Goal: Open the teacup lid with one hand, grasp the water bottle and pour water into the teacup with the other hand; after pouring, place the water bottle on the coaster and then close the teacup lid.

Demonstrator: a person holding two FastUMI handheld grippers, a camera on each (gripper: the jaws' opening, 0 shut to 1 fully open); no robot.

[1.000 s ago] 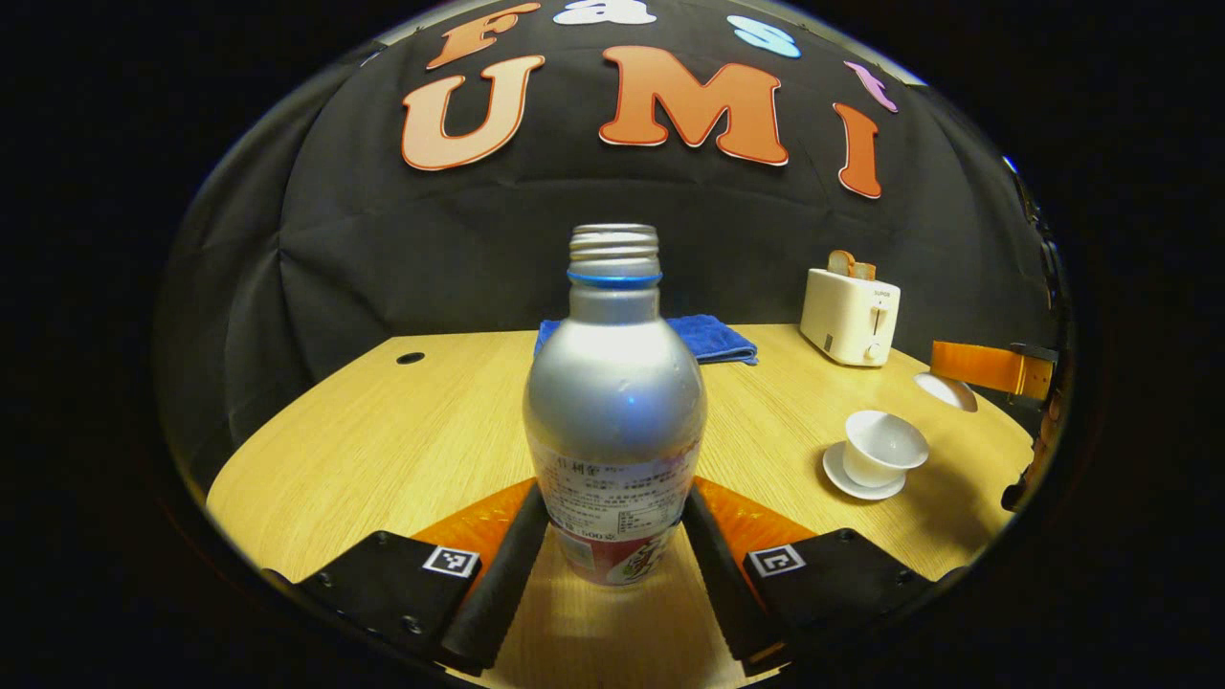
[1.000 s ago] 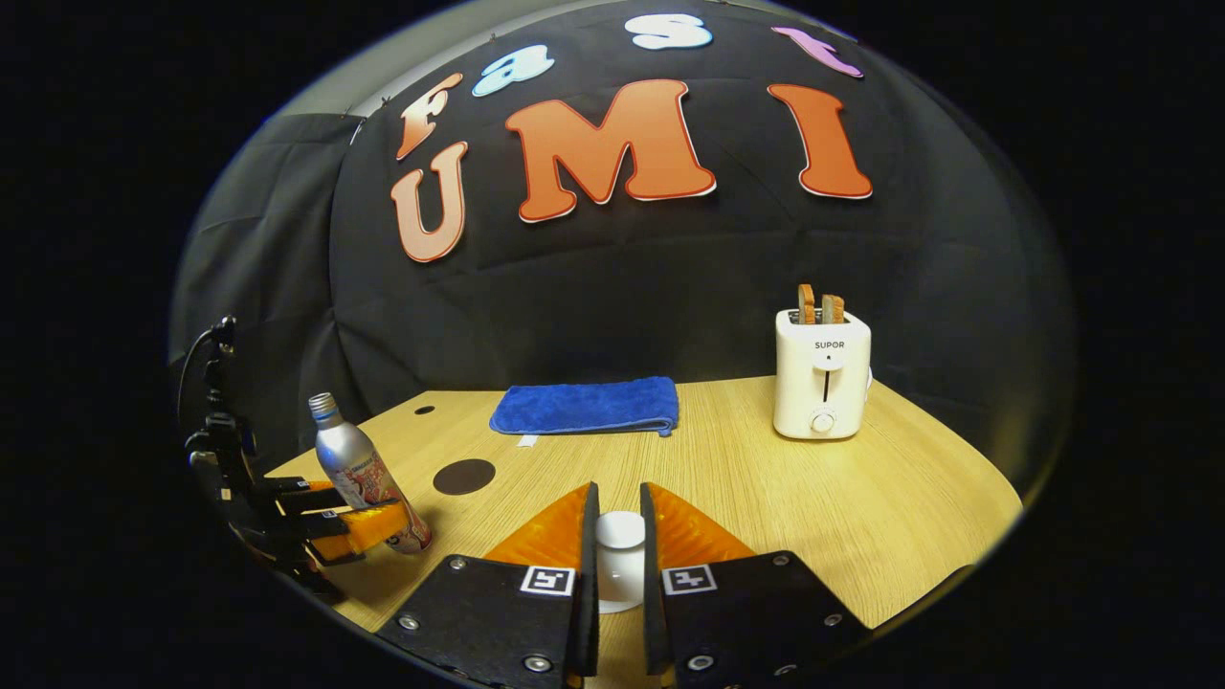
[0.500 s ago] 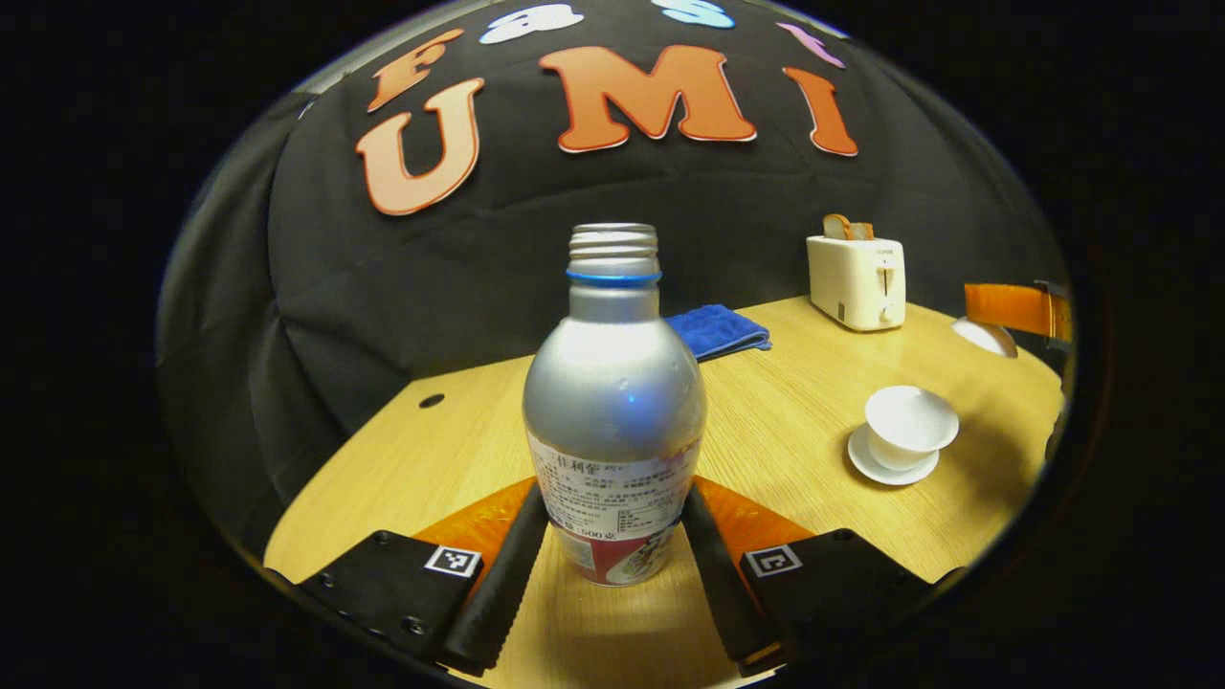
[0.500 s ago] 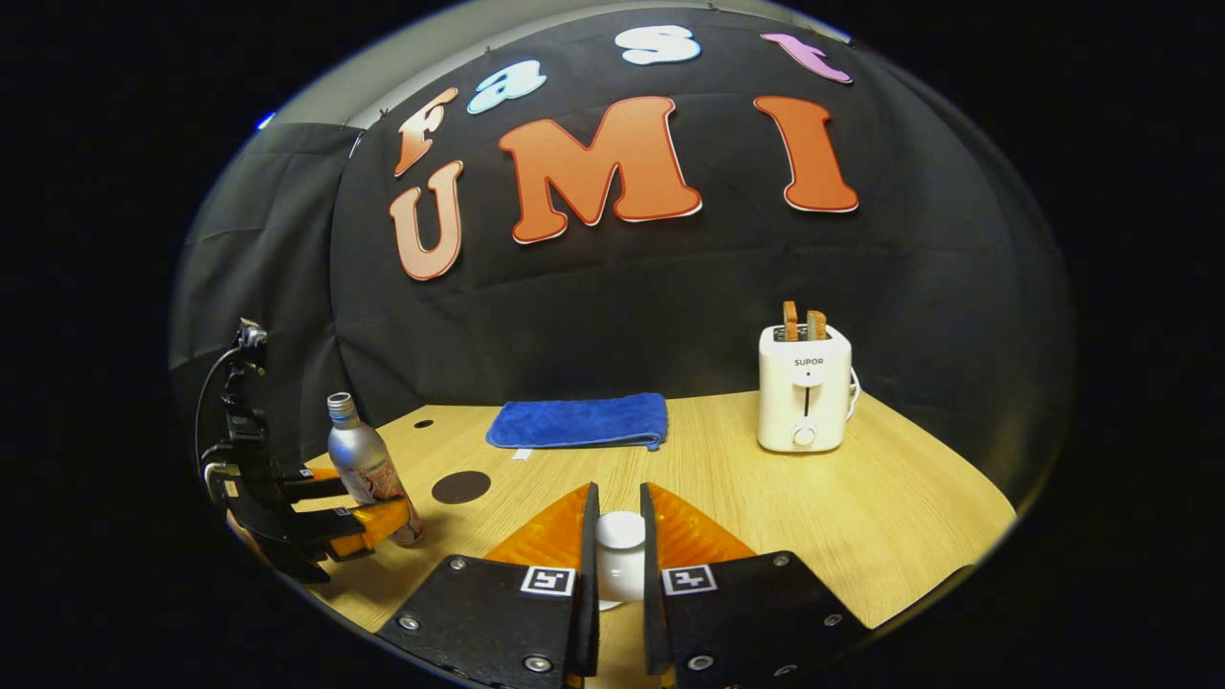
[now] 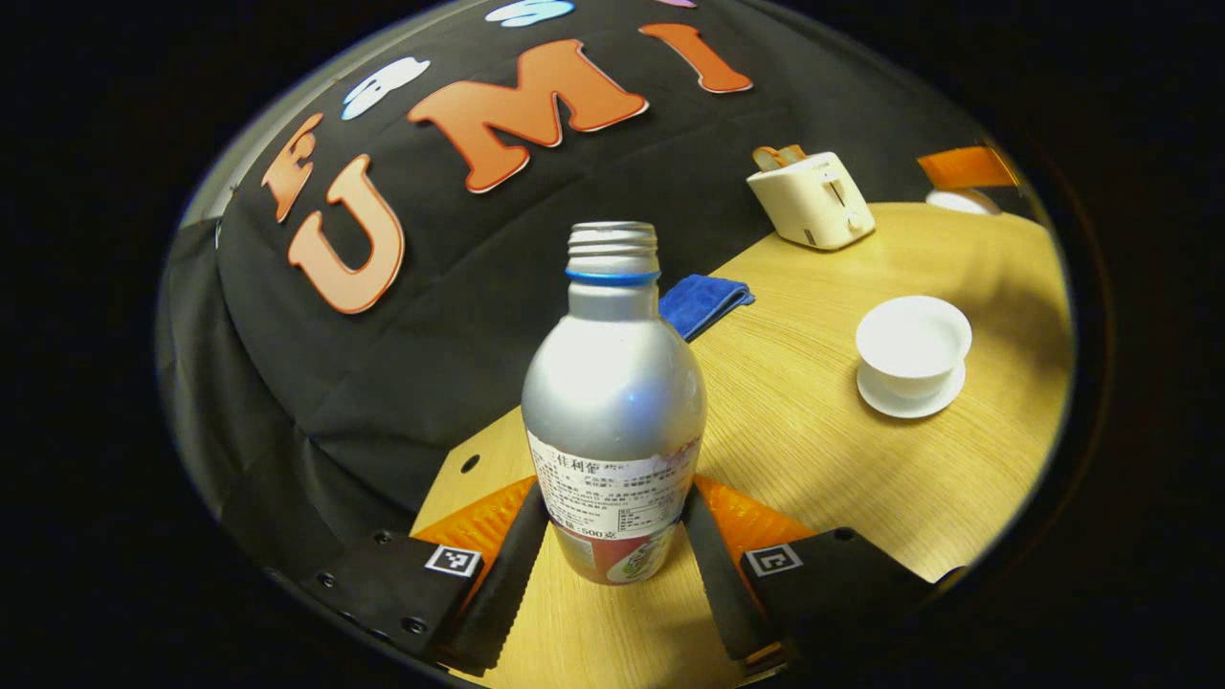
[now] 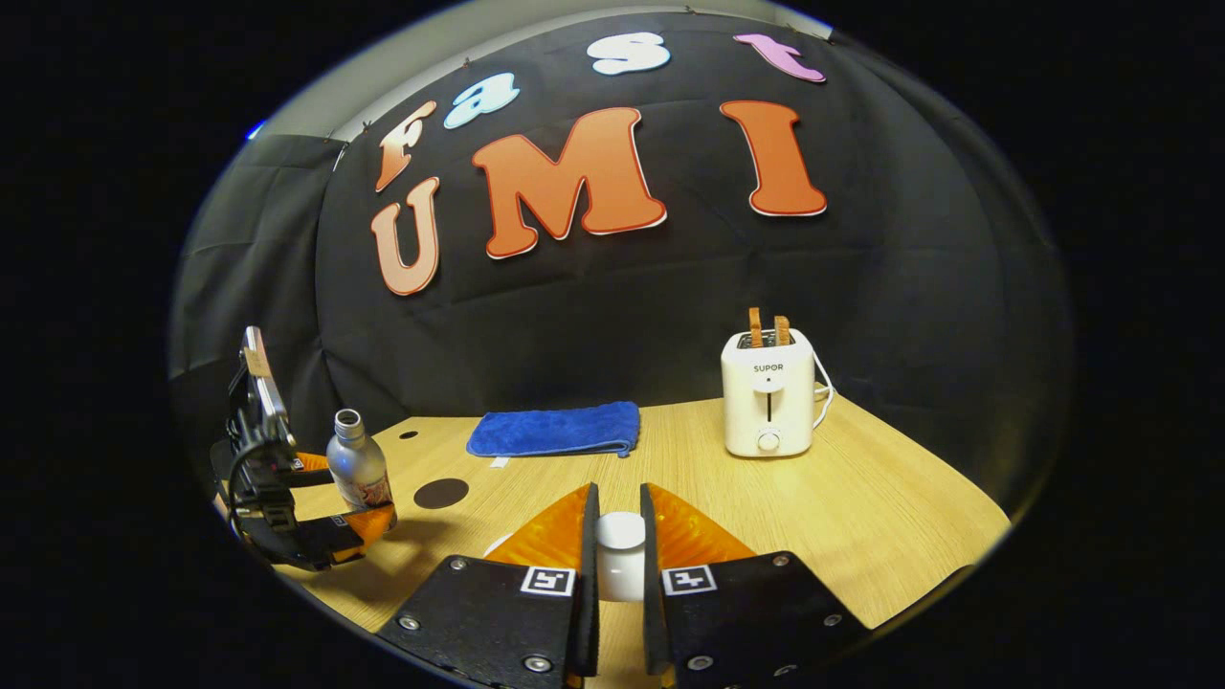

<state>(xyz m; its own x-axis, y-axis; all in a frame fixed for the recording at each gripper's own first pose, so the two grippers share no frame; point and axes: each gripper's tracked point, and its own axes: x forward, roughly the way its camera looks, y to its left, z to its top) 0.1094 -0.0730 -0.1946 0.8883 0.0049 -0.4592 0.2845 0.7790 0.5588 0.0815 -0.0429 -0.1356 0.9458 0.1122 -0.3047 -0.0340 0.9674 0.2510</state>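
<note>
1. In the left gripper view, the water bottle (image 5: 613,402) fills the middle, its mouth uncapped. The left gripper (image 5: 612,565) pinches it low on the body, one finger on each side of the label. The bottle's base is partly hidden between the fingers, and whether it touches the table (image 5: 823,459) cannot be told.
2. The bottle's long axis runs along the gripper's own line, neck pointing up the view. The table and wall slant steeply behind it.
3. Right of the bottle in that view, the teacup (image 5: 913,344) sits open on its saucer (image 5: 909,402), well apart from the bottle. Its inside is too pale to tell whether anything is in it.
4. Beyond the teacup, a toaster (image 5: 813,199) stands near the wall; a blue towel (image 5: 701,300) is partly hidden behind the bottle's neck.
5. In the right gripper view, the left gripper (image 6: 340,498) and bottle (image 6: 358,469) appear at the far left, the bottle roughly upright, neck up. The hand holding that gripper is cut off by the edge.
6. Just right of the bottle there, a dark round coaster (image 6: 440,494) lies bare on the table.
7. At the bottom centre of that view, the right gripper (image 6: 619,565) is pressed onto the white teacup lid (image 6: 620,560), gripping its knob. The rest of the lid is hidden by the fingers.
</note>
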